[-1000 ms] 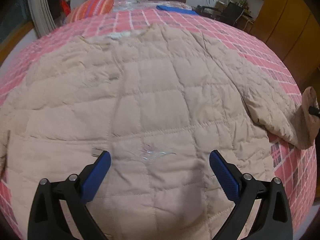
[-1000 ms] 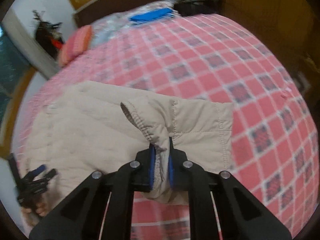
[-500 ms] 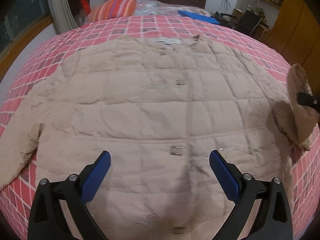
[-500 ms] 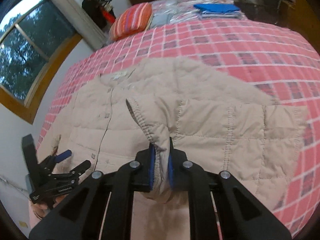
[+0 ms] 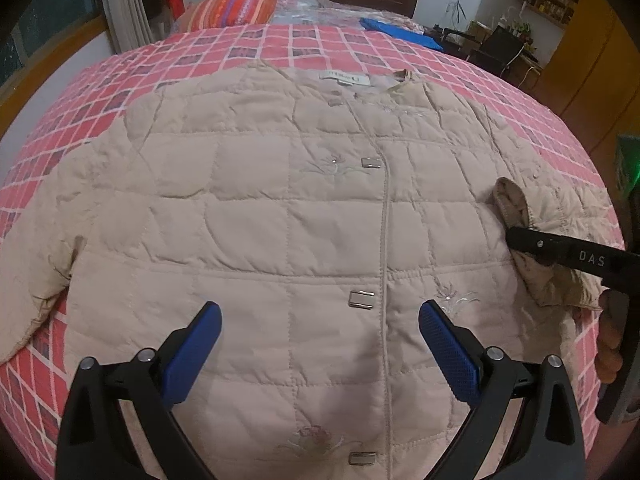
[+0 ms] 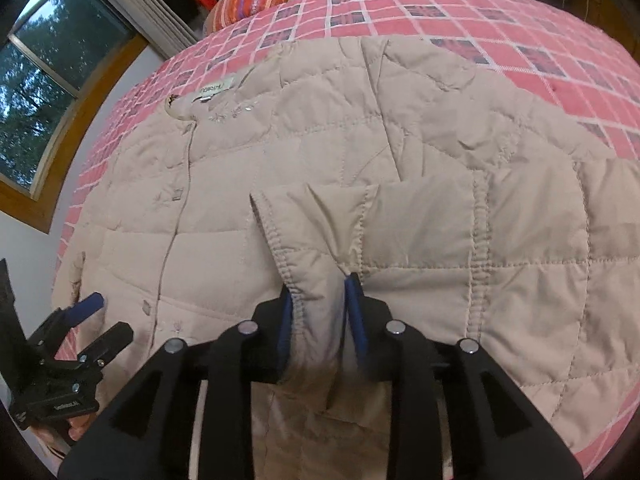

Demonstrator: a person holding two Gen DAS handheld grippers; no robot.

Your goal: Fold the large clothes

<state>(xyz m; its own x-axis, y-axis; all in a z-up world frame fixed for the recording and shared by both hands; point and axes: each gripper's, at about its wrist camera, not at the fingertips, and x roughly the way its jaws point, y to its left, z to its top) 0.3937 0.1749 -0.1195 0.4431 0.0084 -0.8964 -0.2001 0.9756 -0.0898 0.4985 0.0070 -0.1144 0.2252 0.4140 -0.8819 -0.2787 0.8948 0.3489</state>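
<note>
my right tool [image 6: 320, 312] has the sleeve cuff [image 6: 304, 252] pinched, jacket [image 5: 280, 220] body lies off to its left, while the left tool [image 5: 320, 344] hangs wide open over the hem.

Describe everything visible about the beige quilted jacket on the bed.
The jacket is beige, quilted in puffy squares, with pale embroidered flowers and small metal clasps down a closed front. It lies front up on the pink checked bedspread, neck label toward the headboard. One sleeve trails toward the bed's edge; the other sleeve's cuff is pinched in the right hand-held gripper and held over the jacket's body. The left hand-held gripper hovers open above the lower front.
</note>
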